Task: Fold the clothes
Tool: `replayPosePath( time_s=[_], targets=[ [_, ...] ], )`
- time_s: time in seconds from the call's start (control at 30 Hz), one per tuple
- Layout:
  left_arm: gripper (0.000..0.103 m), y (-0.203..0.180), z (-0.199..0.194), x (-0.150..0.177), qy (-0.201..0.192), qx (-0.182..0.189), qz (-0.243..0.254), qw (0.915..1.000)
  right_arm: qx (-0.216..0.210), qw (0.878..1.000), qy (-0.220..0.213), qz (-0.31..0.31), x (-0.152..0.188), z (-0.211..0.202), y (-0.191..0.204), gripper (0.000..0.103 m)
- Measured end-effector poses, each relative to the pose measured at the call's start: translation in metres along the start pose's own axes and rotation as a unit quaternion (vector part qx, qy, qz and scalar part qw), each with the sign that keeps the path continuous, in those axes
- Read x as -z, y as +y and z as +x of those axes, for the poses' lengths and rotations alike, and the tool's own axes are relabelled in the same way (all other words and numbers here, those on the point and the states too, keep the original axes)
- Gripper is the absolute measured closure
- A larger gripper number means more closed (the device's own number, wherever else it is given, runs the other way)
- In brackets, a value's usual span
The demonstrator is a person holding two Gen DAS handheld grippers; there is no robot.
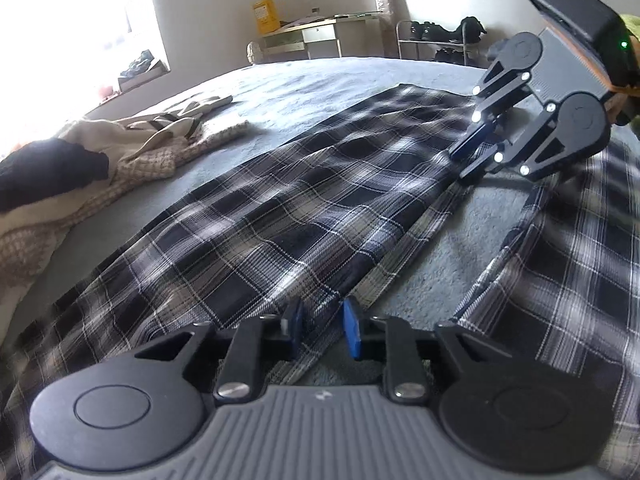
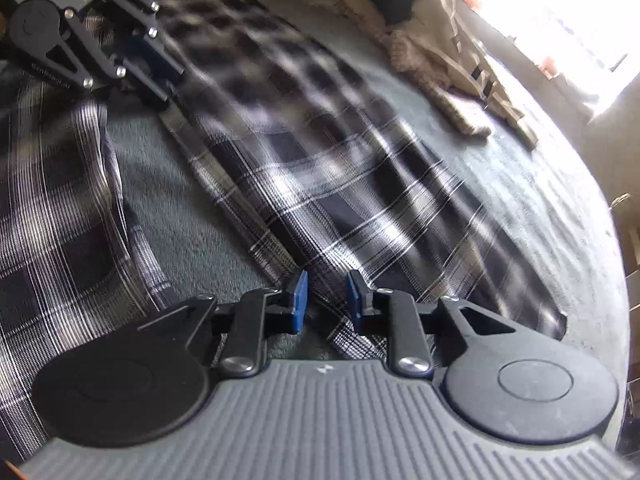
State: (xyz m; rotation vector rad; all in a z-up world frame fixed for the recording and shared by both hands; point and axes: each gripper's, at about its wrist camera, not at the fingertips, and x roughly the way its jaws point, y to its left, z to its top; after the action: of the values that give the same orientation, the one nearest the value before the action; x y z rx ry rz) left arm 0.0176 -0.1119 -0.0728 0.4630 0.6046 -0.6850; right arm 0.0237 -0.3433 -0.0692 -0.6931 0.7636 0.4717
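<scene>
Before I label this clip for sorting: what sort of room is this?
Most likely a bedroom: clothes lie spread on a grey bed cover, with a small desk and a shoe rack along the far wall.

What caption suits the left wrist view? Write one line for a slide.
Left gripper and right gripper pinch one edge of a dark plaid fabric garment spread on a grey bed cover.

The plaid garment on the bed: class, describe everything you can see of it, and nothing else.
The plaid garment is thin woven cloth, checked in dark navy, grey and white. It lies mostly flat on the grey bedspread, one long panel running diagonally and a second part spread beside it across a gap of bare bedding. A lighter striped edge runs along the panel. The left gripper and the right gripper each have this edge between their blue pads.
</scene>
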Motion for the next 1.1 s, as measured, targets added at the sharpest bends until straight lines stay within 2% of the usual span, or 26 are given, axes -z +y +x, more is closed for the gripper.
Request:
replayPosePath(
  time_s=[0.03,0.07,0.13,0.2,0.33,0.4,0.43,0.6,0.73,0.9,1.03,1.1],
  targets=[
    [0.093,-0.001,0.0,0.0,-0.002,-0.001,0.002,1.0,-0.002,1.0,0.001,0.0,0.001,0.002,0.0,0.085],
    [0.097,-0.003,0.001,0.001,-0.005,-0.002,0.005,1.0,-0.003,1.0,0.0,0.001,0.0,0.001,0.001,0.092],
    [0.099,-0.006,-0.001,0.0,-0.013,-0.008,0.012,0.9998,0.005,1.0,-0.006,-0.004,-0.002,0.0,0.002,0.103],
    [0.1,-0.004,-0.007,-0.001,-0.027,-0.013,0.012,0.9995,0.034,0.999,-0.021,-0.02,-0.005,-0.007,0.003,0.103],
    [0.1,0.003,-0.03,-0.008,-0.081,-0.036,0.002,0.9961,0.083,0.994,-0.068,-0.005,-0.009,-0.031,-0.008,0.103],
    [0.1,-0.002,-0.038,-0.009,-0.099,-0.057,0.022,0.9932,0.102,0.992,-0.069,-0.013,-0.005,-0.035,-0.008,0.103],
    [0.1,-0.007,-0.037,-0.007,-0.097,-0.06,0.037,0.9928,0.112,0.991,-0.069,-0.018,-0.003,-0.037,-0.008,0.103],
    [0.1,-0.036,-0.023,0.013,-0.067,-0.07,0.115,0.9886,0.089,0.996,-0.024,-0.021,0.023,-0.029,0.001,0.103],
    [0.1,-0.032,-0.025,0.013,-0.071,-0.069,0.103,0.9897,0.093,0.996,-0.016,-0.005,0.035,-0.032,-0.009,0.103],
    [0.1,-0.029,-0.023,0.012,-0.069,-0.068,0.097,0.9905,0.115,0.993,0.035,-0.014,0.06,-0.023,-0.038,0.095],
    [0.1,-0.029,-0.021,0.014,-0.066,-0.066,0.099,0.9907,0.12,0.99,0.072,-0.024,0.084,-0.019,-0.057,0.073],
    [0.1,-0.028,-0.02,0.014,-0.065,-0.064,0.097,0.991,0.124,0.989,0.08,-0.032,0.092,-0.017,-0.06,0.069]
  ],
)
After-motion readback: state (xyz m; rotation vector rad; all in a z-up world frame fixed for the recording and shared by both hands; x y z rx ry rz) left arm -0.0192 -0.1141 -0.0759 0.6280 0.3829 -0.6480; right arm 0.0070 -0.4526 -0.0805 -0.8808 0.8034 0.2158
